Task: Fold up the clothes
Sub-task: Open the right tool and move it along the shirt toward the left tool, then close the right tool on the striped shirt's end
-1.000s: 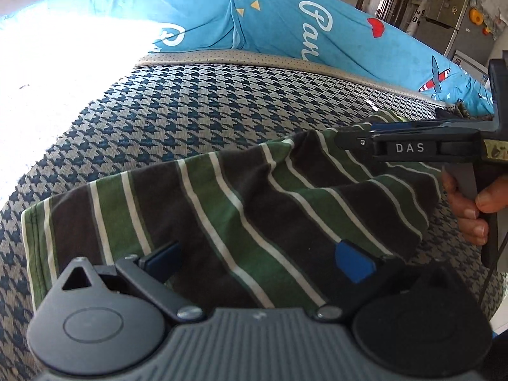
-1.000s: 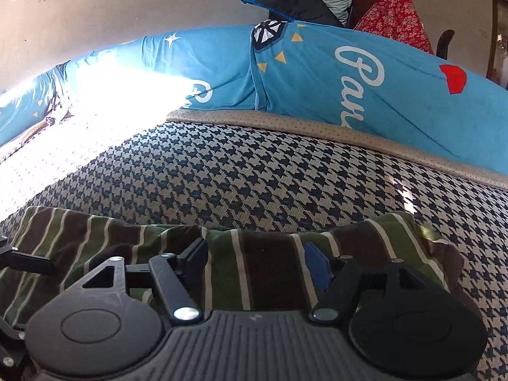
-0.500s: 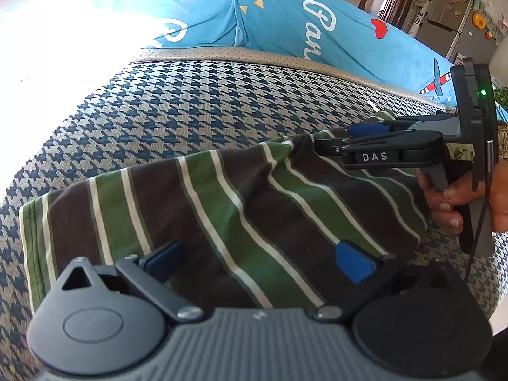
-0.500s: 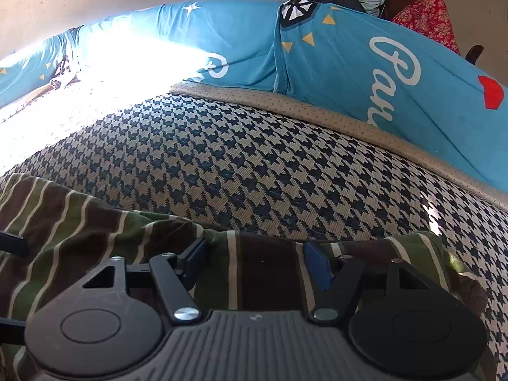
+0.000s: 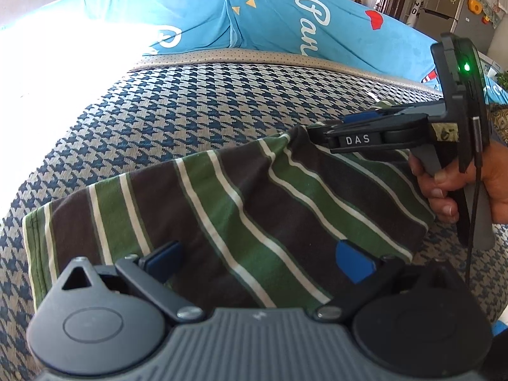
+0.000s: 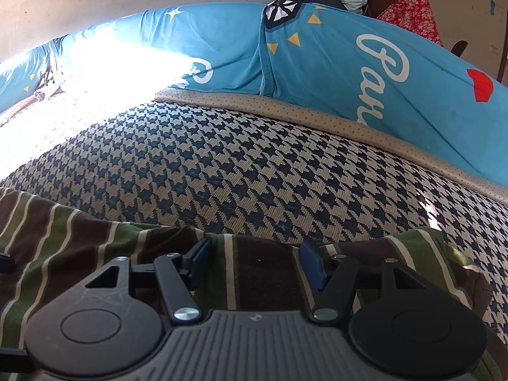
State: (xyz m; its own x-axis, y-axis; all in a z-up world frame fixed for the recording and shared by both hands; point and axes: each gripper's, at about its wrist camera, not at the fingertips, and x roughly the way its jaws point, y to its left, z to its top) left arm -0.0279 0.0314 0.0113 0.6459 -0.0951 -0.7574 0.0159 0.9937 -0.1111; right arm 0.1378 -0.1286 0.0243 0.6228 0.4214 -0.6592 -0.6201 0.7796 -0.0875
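Note:
A shirt with brown, green and white stripes (image 5: pixel 241 197) lies spread on the houndstooth bed cover (image 5: pixel 190 104). My left gripper (image 5: pixel 257 260) hovers open over its near edge, with cloth below the wide-apart blue pads. At the shirt's far right edge, a hand (image 5: pixel 444 187) holds my right gripper (image 5: pixel 336 125). In the right wrist view the right gripper (image 6: pixel 255 258) has a bunched edge of the shirt (image 6: pixel 63 238) between its pads. Its jaws are closing, and the pads do not press on the cloth.
A long blue bolster with white lettering (image 5: pixel 270 22) runs along the far side of the bed. Bright sunlight washes out the left part of the cover (image 5: pixel 47 73). A fridge (image 5: pixel 444 0) stands beyond at the upper right.
The right gripper has slid left along the shirt's far edge and its pads have drawn a little closer together. The left gripper has stayed put.

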